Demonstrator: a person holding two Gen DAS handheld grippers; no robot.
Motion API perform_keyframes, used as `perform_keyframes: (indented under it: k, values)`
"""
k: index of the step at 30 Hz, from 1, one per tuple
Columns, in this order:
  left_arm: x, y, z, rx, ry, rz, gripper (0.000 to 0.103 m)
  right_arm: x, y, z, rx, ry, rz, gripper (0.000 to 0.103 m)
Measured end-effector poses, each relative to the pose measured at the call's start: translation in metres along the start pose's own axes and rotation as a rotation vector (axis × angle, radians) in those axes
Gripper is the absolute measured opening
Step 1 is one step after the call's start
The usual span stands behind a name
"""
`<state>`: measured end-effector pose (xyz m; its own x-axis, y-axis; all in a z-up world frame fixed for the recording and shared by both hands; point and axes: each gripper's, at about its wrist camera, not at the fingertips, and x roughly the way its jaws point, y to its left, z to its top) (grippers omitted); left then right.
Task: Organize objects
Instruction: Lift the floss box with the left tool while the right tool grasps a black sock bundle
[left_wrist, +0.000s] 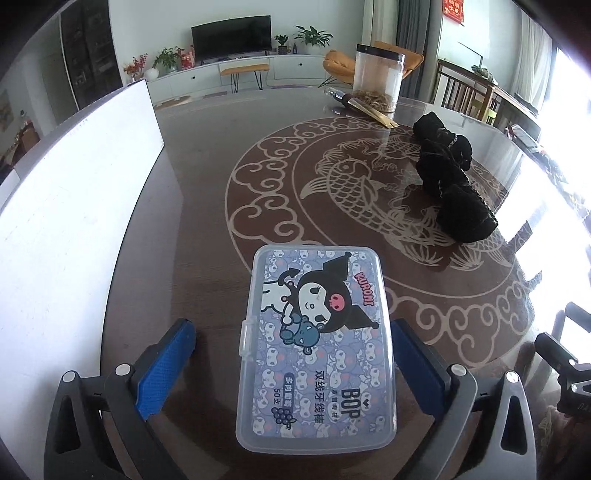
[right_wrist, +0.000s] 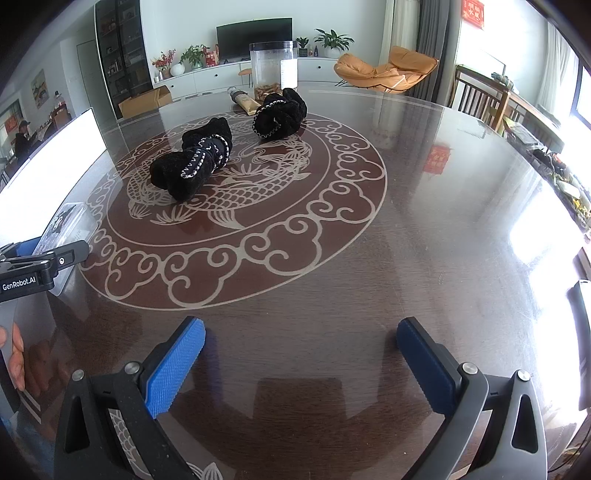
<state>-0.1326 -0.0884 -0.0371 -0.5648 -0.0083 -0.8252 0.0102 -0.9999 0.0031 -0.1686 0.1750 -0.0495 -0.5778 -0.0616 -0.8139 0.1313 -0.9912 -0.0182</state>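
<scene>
A clear plastic floss-pick box with a Kuromi cartoon lid (left_wrist: 317, 343) lies flat on the round table between the blue pads of my left gripper (left_wrist: 291, 347). The jaws stand wide, with a gap to the box on the left and the right pad close beside it. The box also shows at the left edge of the right wrist view (right_wrist: 68, 225). Two rolled black cloth bundles (right_wrist: 192, 166) (right_wrist: 280, 112) lie near the table's centre; in the left wrist view they sit at right (left_wrist: 448, 173). My right gripper (right_wrist: 301, 354) is open and empty above bare table.
A clear jar with a black lid (right_wrist: 273, 70) and a tube (right_wrist: 245, 99) stand at the far side of the dark round table with a fish pattern (right_wrist: 332, 240). A white board (left_wrist: 62, 229) stands along the left. Chairs sit beyond the right edge.
</scene>
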Motion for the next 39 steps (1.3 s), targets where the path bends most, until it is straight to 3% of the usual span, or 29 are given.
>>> perform_keyframes:
  k: [2, 5, 9, 14, 15, 16, 17, 18, 21, 25, 30, 31, 32, 33, 34, 35, 36, 37, 39]
  values:
    - [0.000, 0.000, 0.000, 0.000, 0.000, 0.000, 0.103, 0.003, 0.000, 0.006, 0.003, 0.010, 0.003, 0.103]
    - [0.000, 0.000, -0.001, 0.000, 0.000, 0.000, 0.103, 0.014, 0.011, 0.037, 0.022, 0.115, 0.071, 0.103]
    - [0.000, 0.000, -0.001, 0.000, 0.000, -0.001, 0.103, 0.009, 0.041, 0.101, 0.065, 0.032, 0.238, 0.103]
    - [-0.001, 0.000, -0.001, 0.001, -0.001, -0.001, 0.103, 0.073, 0.074, 0.148, 0.040, 0.168, 0.157, 0.099]
    - [0.000, 0.000, -0.001, 0.001, -0.001, -0.001, 0.103, 0.081, 0.074, 0.148, 0.036, 0.175, 0.134, 0.082]
    - [0.000, 0.000, -0.001, 0.000, -0.001, -0.001, 0.103, 0.083, 0.074, 0.147, 0.029, 0.160, 0.108, 0.073]
    - [0.000, 0.000, -0.001, 0.000, -0.001, -0.001, 0.103, 0.078, 0.073, 0.143, 0.012, 0.120, 0.087, 0.049]
    - [0.000, 0.000, -0.001, 0.000, -0.001, -0.001, 0.103, 0.076, 0.070, 0.138, 0.006, 0.111, 0.095, 0.037]
    - [0.000, 0.000, -0.002, 0.000, -0.001, 0.000, 0.103, 0.056, 0.055, 0.110, -0.012, 0.092, 0.121, 0.037]
    - [-0.001, 0.001, -0.006, 0.000, 0.000, -0.002, 0.103, 0.020, 0.038, 0.058, -0.108, 0.080, 0.082, 0.037]
    - [0.000, 0.002, -0.004, 0.023, 0.027, -0.017, 0.103, -0.010, 0.010, 0.023, -0.083, 0.125, 0.113, 0.040]
    - [-0.001, 0.003, -0.004, 0.029, 0.034, -0.021, 0.103, -0.010, 0.006, 0.024, -0.058, 0.149, 0.133, 0.052]
    - [0.000, 0.002, -0.002, 0.038, 0.051, -0.025, 0.103, -0.008, 0.003, 0.026, -0.035, 0.176, 0.145, 0.072]
    - [0.001, 0.003, -0.001, 0.047, 0.070, -0.031, 0.103, -0.008, 0.003, 0.028, -0.024, 0.187, 0.148, 0.080]
    - [0.001, 0.003, 0.001, 0.062, 0.089, -0.041, 0.103, -0.008, 0.004, 0.032, -0.024, 0.189, 0.147, 0.080]
    - [0.002, 0.003, 0.002, 0.085, 0.090, -0.057, 0.103, -0.008, 0.006, 0.034, -0.040, 0.189, 0.138, 0.080]
    - [0.000, 0.003, 0.002, 0.091, 0.072, -0.059, 0.090, -0.009, 0.009, 0.035, -0.060, 0.192, 0.123, 0.062]
    - [-0.006, 0.006, -0.001, 0.093, 0.026, -0.066, 0.060, -0.004, 0.014, 0.036, -0.087, 0.212, 0.098, 0.040]
    - [-0.015, 0.010, -0.007, 0.088, -0.008, -0.092, 0.061, -0.006, 0.014, 0.037, -0.096, 0.220, 0.088, 0.034]
